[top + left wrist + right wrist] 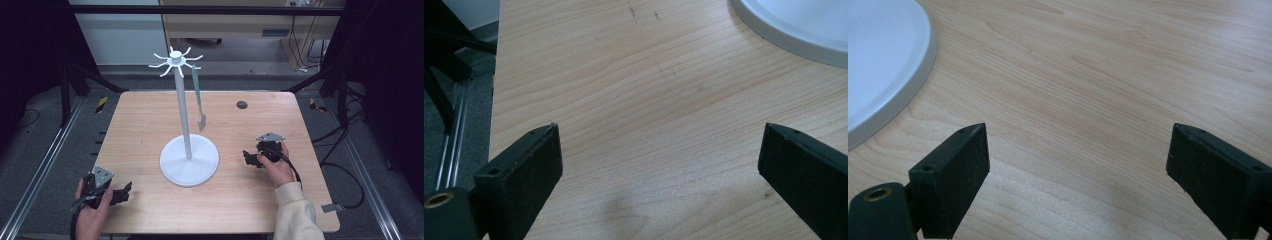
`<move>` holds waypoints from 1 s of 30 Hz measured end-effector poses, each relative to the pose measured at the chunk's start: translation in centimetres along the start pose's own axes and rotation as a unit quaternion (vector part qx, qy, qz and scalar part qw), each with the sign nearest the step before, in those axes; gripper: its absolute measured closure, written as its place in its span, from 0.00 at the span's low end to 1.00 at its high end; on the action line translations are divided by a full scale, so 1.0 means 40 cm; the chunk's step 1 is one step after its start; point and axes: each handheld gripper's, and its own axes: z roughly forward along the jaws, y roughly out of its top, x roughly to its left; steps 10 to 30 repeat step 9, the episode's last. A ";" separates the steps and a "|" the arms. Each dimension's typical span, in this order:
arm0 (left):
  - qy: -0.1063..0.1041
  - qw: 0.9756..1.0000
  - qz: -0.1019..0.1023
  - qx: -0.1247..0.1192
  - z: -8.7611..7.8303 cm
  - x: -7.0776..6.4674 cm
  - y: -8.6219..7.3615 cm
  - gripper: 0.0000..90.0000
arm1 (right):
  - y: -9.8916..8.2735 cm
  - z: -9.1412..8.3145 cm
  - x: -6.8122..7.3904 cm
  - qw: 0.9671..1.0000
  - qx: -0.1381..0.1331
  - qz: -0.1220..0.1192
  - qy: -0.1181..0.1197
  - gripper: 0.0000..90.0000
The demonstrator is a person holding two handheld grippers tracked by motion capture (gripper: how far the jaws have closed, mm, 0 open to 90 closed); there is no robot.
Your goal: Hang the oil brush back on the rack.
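We take the work here to centre on the spatula (199,102) hanging from the white rack (186,125), which stands mid-bench, a little toward the near edge. The spatula dangles from one of the curved hooks at the rack's crown, on the side toward the right edge, its flat blade lowest and clear of the bench (150,115).

We judge it light and stiff: a slim greenish handle ending in a small pale blade, likely plastic or thin metal, smooth and a bit slippery. It hangs free, so it should swing if nudged. The best hold looks to be across the middle of the handle, flat faces between the jaws, then a lift upward to unhook it.

The rack has a broad round base with a matt white surface, a thin post and a spoked crown; it looks top-light but could tip if pulled sideways.

The left hand-held gripper (126,190) rests near the near-left corner, jaws spread wide over bare pale wood grain. The right hand-held gripper (248,159) sits toward the right edge beside the base, also spread and holding nothing.
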 end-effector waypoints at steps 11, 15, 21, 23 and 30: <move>-0.001 0.999 -0.012 -0.034 0.001 0.005 0.002 0.04 | -0.015 0.005 0.002 0.999 -0.043 0.009 0.008 0.13; -0.001 0.999 -0.012 -0.034 0.001 0.005 0.002 0.04 | -0.015 0.005 0.002 0.999 -0.043 0.009 0.008 0.13; -0.001 0.999 -0.012 -0.034 0.001 0.005 0.002 0.04 | -0.015 0.005 0.002 0.999 -0.043 0.009 0.008 0.13; -0.001 0.999 -0.012 -0.034 0.001 0.005 0.002 0.04 | -0.015 0.005 0.002 0.999 -0.043 0.009 0.008 0.13; -0.001 0.999 -0.012 -0.034 0.001 0.005 0.002 0.04 | -0.015 0.005 0.002 0.999 -0.043 0.009 0.008 0.13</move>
